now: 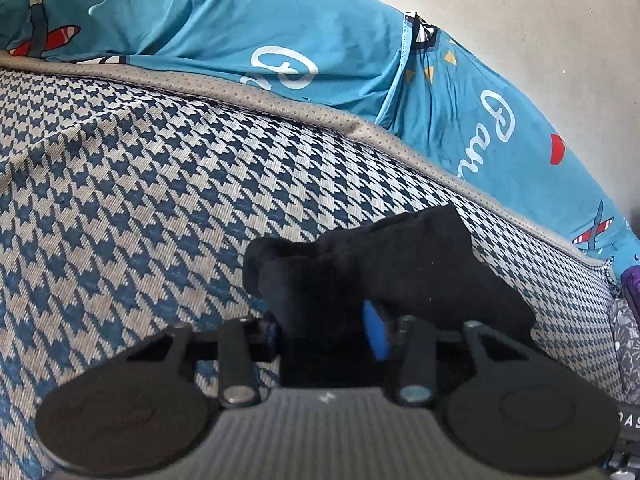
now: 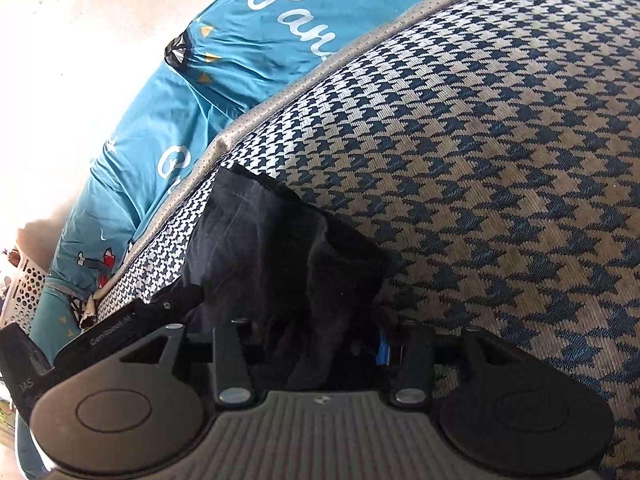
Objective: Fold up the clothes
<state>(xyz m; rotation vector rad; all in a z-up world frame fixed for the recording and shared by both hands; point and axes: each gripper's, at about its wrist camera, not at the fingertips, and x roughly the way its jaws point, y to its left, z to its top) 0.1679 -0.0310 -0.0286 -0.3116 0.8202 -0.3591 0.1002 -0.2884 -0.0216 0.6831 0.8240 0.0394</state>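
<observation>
Black garment (image 1: 384, 264) is lying bunched on a woven houndstooth mat (image 1: 152, 176), dark blue and cream, coarse weave showing clearly up close. The cloth is soft, matte, and crumpled into rounded lumps in the left wrist view; in the right wrist view it is spreading out flatter, with one straight edge and a sharp corner pointing toward the mat's border. Left gripper (image 1: 326, 334) is sitting at the near end of the cloth, its black fingers flanking a dark fold, with a blue pad (image 1: 376, 334) showing on one side; the fabric is filling the gap, and the jaws are looking closed down on it, so this gripper is grasping the black garment. Right gripper (image 2: 324, 346) is also standing at the cloth's near edge with fabric lying between its fingers, but whether the pads are pressing on it I cannot tell. A grey perforated band (image 1: 280, 104) is edging the mat, smooth and dotted. Beyond it a teal sheet (image 1: 224, 28) is draping in soft wrinkles, glossy, printed with white script, small planes and yellow triangles. A white lattice basket (image 2: 24, 288) is showing at the far left of the right wrist view.
</observation>
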